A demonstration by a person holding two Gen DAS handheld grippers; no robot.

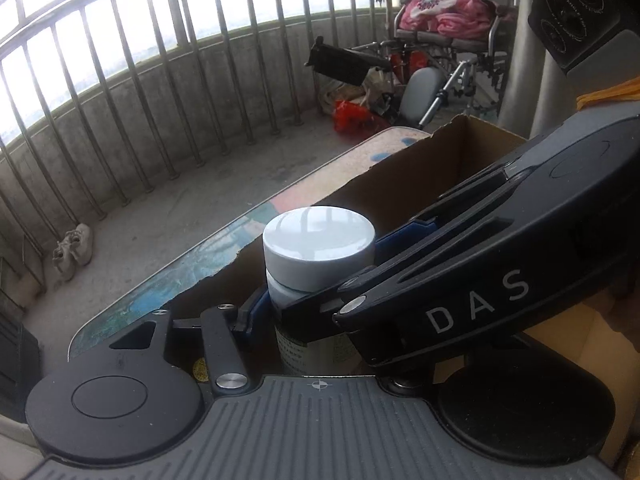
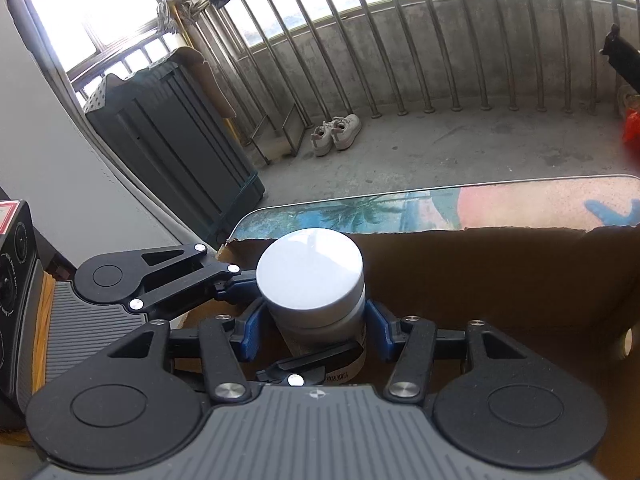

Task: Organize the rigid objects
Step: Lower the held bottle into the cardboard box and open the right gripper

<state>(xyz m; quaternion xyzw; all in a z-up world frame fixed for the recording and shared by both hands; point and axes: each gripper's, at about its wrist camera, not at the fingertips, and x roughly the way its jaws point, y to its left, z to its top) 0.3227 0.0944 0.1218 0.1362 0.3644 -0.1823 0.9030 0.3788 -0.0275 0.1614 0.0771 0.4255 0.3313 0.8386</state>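
A white bottle (image 1: pixel 320 246) (image 2: pixel 310 276) with a broad white cap and a printed label stands upright over the open cardboard box (image 1: pixel 420 184) (image 2: pixel 500 280). Both grippers grip it at once. My left gripper (image 1: pixel 304 312) has its blue pad (image 1: pixel 254 308) against the bottle's left side; its other finger is hidden behind the right gripper's arm (image 1: pixel 480 264), which crosses in from the right. In the right wrist view my right gripper (image 2: pixel 314 330) presses its blue pads (image 2: pixel 250 332) on both sides of the bottle below the cap. The left gripper (image 2: pixel 160 280) reaches in there from the left.
The box sits on a table with a palm-tree print (image 1: pixel 160 292) (image 2: pixel 360 208). Beyond it lie a concrete balcony floor, a metal railing (image 1: pixel 160 80), a pair of shoes (image 2: pixel 336 134), a dark cabinet (image 2: pixel 172 148), a wheelchair with pink cloth (image 1: pixel 448 12) and a red bag (image 1: pixel 352 116).
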